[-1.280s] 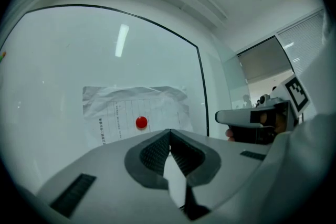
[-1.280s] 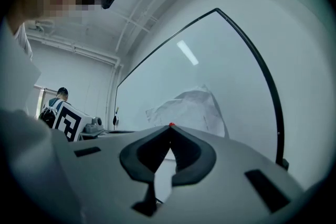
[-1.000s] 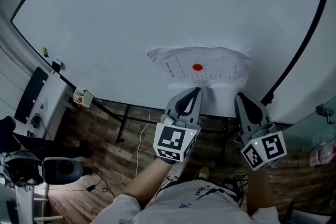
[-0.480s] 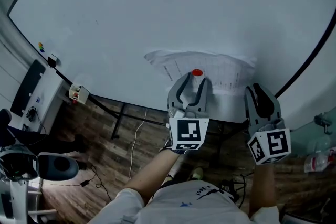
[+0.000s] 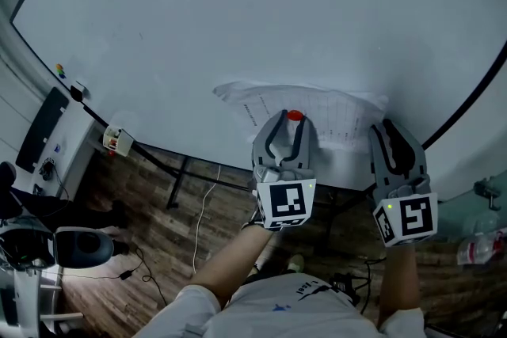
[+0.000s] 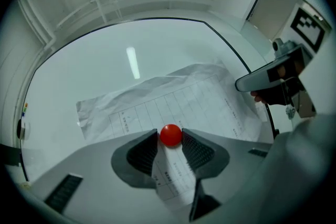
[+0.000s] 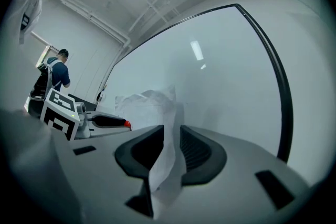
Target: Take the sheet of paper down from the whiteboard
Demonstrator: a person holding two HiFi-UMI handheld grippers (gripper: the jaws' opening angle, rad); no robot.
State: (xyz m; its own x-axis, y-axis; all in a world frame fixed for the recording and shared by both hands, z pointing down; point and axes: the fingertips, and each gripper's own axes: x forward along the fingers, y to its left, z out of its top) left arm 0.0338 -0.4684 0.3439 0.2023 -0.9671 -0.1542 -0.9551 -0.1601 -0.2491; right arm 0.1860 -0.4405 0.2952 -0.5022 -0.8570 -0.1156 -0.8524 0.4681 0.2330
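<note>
A: The paper (image 5: pixel 337 108) is hanging low on the board (image 5: pixel 238 12), crumpled, with one red magnet (image 5: pixel 294 115) pinning it near the middle. The left gripper (image 5: pixel 291 123) is closing, with the magnet sitting between its jaw tips; the pads are not plainly pressing yet.
B: And the right gripper (image 5: pixel 394 129)?
A: Clenching the paper's right edge; the sheet is running up between its pads.
B: How is it going to handle?
A: Judging it light, limp, easy to tear. Probably sagging the moment the magnet is lifting off, so the edge pinch is doing the carrying. The magnet is looking smooth and domed, likely slipping from a shallow bite; gripping it square across its sides is seeming safest.
B: What are you missing?
A: The grippers are covering the sheet's lower edge in the head view. The print is showing too small to read. The paper is hiding how deep the right pads are biting. I'm seeing no second magnet, but can't rule one out.
</note>
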